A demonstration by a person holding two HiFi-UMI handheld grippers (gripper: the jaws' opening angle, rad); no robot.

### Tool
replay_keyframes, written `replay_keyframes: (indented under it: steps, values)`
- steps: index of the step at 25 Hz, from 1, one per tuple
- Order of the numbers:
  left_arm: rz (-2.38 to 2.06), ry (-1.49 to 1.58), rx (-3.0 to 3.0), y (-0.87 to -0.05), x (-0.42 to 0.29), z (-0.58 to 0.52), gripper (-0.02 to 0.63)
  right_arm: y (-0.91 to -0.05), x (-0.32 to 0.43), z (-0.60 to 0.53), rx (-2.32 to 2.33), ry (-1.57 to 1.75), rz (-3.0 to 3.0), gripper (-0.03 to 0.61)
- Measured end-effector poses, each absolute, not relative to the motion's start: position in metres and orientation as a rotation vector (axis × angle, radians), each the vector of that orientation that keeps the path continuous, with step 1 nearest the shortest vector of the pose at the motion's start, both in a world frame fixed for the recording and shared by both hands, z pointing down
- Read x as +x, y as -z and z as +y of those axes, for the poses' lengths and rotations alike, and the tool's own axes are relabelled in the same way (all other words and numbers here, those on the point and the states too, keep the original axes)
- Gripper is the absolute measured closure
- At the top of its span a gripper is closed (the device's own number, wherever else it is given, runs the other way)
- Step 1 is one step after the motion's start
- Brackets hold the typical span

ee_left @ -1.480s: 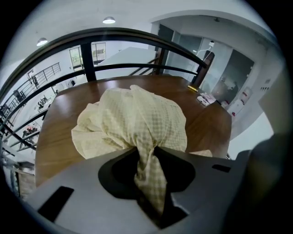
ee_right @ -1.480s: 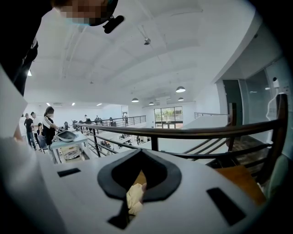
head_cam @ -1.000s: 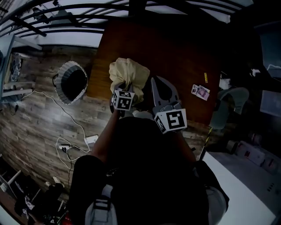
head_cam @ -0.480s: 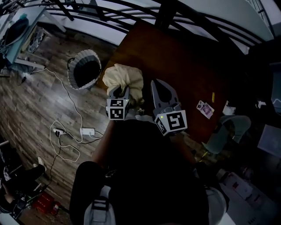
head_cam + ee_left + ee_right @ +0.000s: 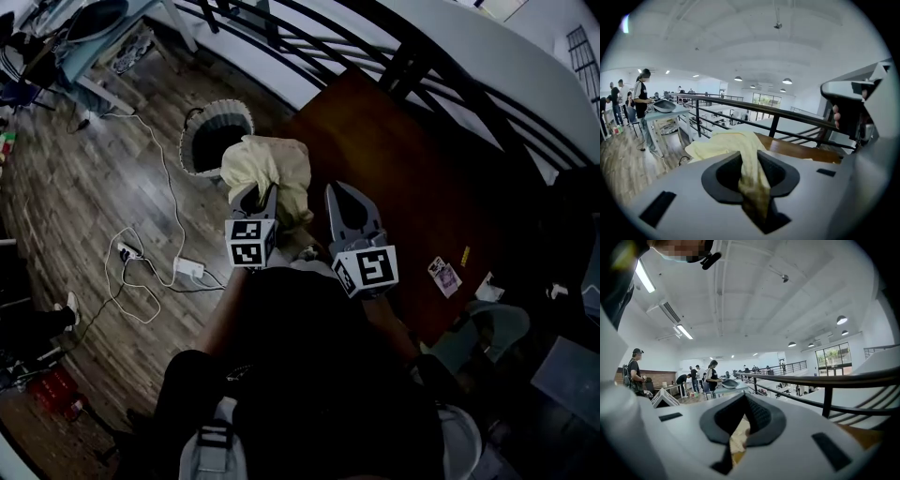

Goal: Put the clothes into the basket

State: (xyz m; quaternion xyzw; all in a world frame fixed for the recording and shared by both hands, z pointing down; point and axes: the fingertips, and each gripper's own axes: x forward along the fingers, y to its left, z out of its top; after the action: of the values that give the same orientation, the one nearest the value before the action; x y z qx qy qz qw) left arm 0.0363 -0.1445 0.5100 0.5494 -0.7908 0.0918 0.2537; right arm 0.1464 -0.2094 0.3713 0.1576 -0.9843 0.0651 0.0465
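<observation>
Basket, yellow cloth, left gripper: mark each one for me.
basket (image 5: 186,146), head view, on its left rim.
yellow cloth (image 5: 268,163), head view, middle of the bunched fabric.
left gripper (image 5: 260,195), head view, midway between its fingertips.

Dark brown wooden table (image 5: 403,159) fills the middle and right of the head view, running from the upper centre down to the lower right. Most of its top is bare. Down near its lower right edge there's a small printed card (image 5: 446,277), and just above that a little yellow piece (image 5: 465,255), the two close together but apart. Over on the left, plank floor (image 5: 103,197). The basket (image 5: 221,103) stands on it at upper centre, just beside the table's left corner. A white cable (image 5: 164,178) snakes down the boards to a white power strip (image 5: 190,270), with looped cord (image 5: 131,300) left of it.
</observation>
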Motion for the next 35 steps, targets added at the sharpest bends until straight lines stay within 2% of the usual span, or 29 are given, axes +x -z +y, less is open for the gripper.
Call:
replay_keyframes:
  steps: [16, 35]
  values:
    - [-2.305, -0.115, 1.227, -0.508, -0.053, -0.035, 0.514, -0.370, 0.051, -0.136, 0.210, -0.144, -2.999, 0.569]
    - [-2.316, -0.097, 1.137, -0.521, -0.208, 0.083, 0.514, -0.383, -0.130, -0.007, -0.023, -0.105, -2.939, 0.569]
